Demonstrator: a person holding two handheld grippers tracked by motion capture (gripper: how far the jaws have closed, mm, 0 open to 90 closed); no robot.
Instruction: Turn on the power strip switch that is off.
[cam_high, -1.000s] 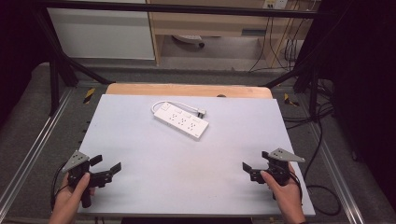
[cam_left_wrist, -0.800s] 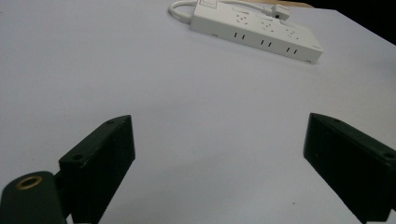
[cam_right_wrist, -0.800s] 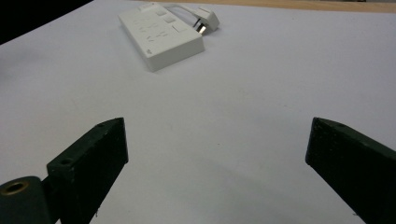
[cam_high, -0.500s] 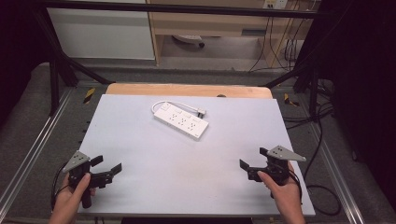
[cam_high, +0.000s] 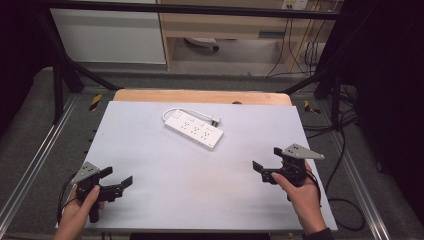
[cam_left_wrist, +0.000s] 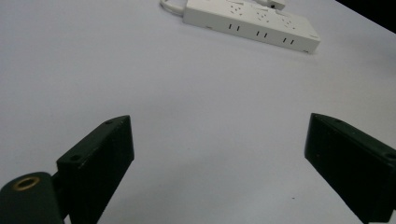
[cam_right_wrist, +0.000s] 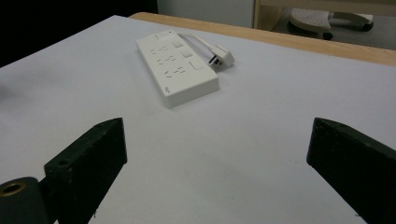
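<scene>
A white power strip (cam_high: 193, 129) lies flat on the pale bench top (cam_high: 165, 200), nearer the far edge than the near one and roughly midway between the side edges, set at a slant to them. From above, its short white cord (cam_high: 187, 110) loops along the far side and ends in a plug (cam_high: 215, 120) lying just beside the strip. The left gripper (cam_high: 117, 183) sits near the near-left corner, held in a hand (cam_high: 75, 215) coming in from the bottom edge; the right gripper (cam_high: 265, 170) sits toward the near-right corner in the other hand (cam_high: 300, 200). The left gripper view shows its two black jaws spread wide with bare bench between them and the strip's side slots far ahead. The right gripper view shows its jaws equally wide apart, the strip's top face with three switches, the plug's prongs, and the wooden strip (cam_right_wrist: 299, 39) along the far edge.
</scene>
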